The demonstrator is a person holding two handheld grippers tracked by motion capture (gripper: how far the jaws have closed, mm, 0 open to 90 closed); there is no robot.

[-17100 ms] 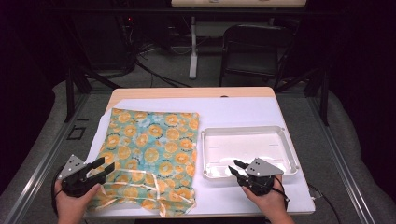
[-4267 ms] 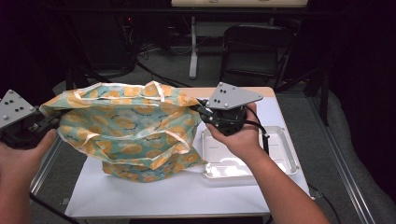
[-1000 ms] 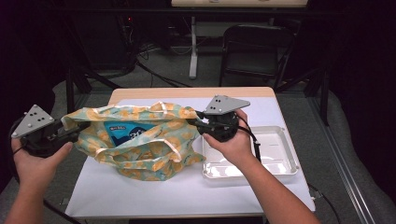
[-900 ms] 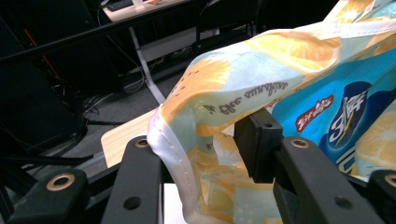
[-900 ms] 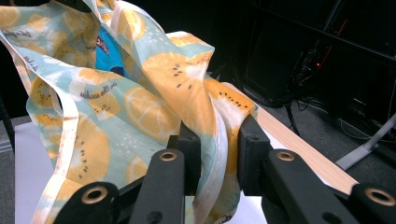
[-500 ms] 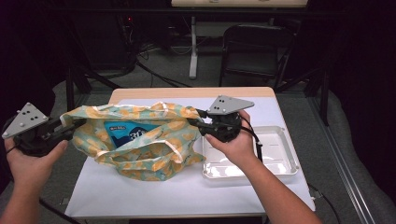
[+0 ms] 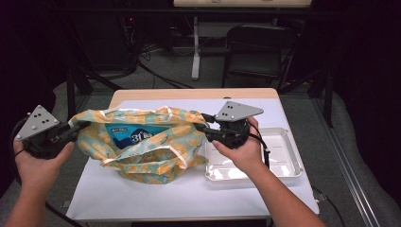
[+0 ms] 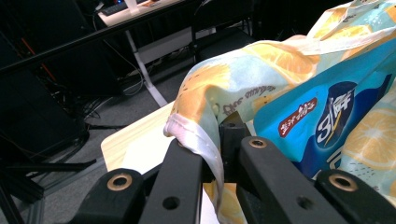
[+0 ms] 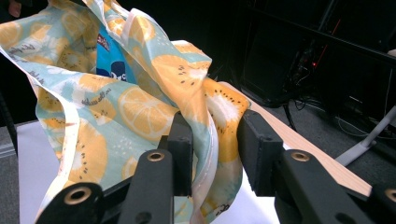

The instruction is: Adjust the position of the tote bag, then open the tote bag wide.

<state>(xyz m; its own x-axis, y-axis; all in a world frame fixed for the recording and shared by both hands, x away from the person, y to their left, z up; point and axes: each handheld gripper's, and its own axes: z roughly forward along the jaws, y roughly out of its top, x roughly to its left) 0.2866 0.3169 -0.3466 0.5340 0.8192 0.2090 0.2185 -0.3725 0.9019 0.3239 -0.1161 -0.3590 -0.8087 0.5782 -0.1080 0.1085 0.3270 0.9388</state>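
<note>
Fingertips of the left gripper (image 8: 210, 158) clenched the white-edged rim of the fruit-print bag (image 7: 142, 142); jaws of the right gripper (image 9: 215, 140) stood apart around the bag's right rim, cloth draped between them, so a firm grasp could not be told; the bag lay mid-table between both grippers, long axis left to right, mouth spread, a blue packet (image 7: 135, 135) inside; an empty white tray (image 7: 283, 156) sat just right; white sheet (image 7: 189, 194) over wooden table (image 7: 189, 93); dark room, chair (image 7: 260, 47) beyond.

Your bag (image 7: 142, 151) sits left of the tray (image 7: 283, 163) on the table (image 7: 189, 94), packet (image 7: 132, 136) inside it.
</note>
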